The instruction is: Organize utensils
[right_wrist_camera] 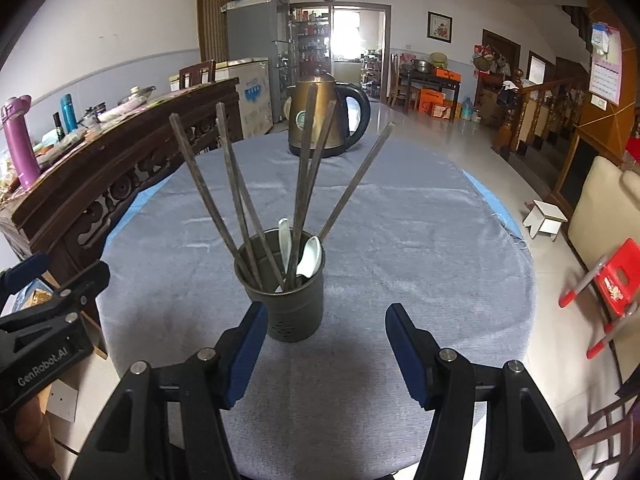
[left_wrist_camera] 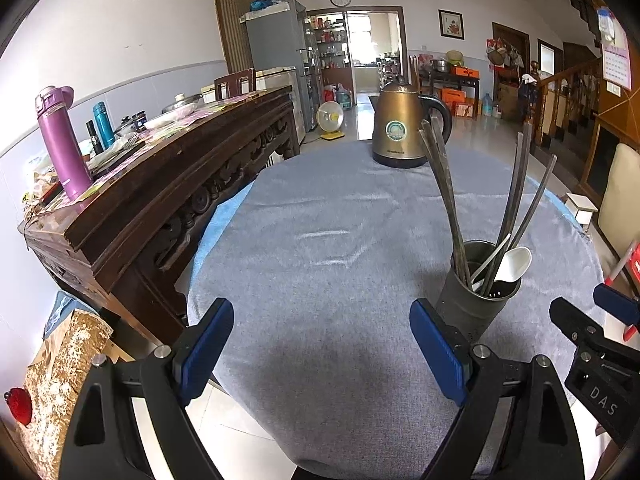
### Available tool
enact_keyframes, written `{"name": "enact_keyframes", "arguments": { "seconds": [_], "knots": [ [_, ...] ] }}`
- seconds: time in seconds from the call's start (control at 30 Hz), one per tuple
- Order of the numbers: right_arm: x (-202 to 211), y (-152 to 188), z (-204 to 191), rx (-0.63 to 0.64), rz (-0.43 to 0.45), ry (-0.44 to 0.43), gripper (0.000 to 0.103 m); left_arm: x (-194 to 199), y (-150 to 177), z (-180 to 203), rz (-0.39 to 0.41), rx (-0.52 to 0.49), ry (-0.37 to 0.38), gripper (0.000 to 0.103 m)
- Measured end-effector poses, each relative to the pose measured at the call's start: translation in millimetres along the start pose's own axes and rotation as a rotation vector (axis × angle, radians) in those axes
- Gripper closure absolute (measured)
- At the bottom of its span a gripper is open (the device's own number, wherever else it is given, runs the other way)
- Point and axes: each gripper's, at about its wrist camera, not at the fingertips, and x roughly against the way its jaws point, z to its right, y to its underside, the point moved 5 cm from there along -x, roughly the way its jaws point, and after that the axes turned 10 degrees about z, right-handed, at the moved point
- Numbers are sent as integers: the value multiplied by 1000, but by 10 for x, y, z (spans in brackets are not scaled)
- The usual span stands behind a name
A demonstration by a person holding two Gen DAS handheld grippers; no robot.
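Note:
A dark metal utensil holder (right_wrist_camera: 290, 304) stands upright on the grey cloth of the round table (right_wrist_camera: 420, 248). Several dark chopsticks (right_wrist_camera: 304, 168) fan out of it, and two white spoons (right_wrist_camera: 310, 258) rest inside. My right gripper (right_wrist_camera: 326, 352) hovers just in front of the holder, open, with nothing between its blue pads. In the left wrist view the holder (left_wrist_camera: 472, 304) sits just behind the right finger of my left gripper (left_wrist_camera: 322, 344), which is open wide over bare cloth. The right gripper's (left_wrist_camera: 596, 320) black body shows at that view's right edge.
A bronze electric kettle (right_wrist_camera: 326, 118) stands at the table's far side. A carved dark wooden sideboard (left_wrist_camera: 168, 184) with a purple bottle (left_wrist_camera: 64, 144) and clutter runs along the left. A red stool (right_wrist_camera: 608, 284) and a small white stool (right_wrist_camera: 546, 216) sit on the floor at right.

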Motion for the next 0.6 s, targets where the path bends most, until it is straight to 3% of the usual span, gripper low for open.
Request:
{"name": "enact_keyframes", "arguments": {
  "seconds": [0.6],
  "knots": [
    [6, -61, 77, 7, 24, 17, 38, -59, -25, 136, -20, -18, -3, 13]
  ]
}}
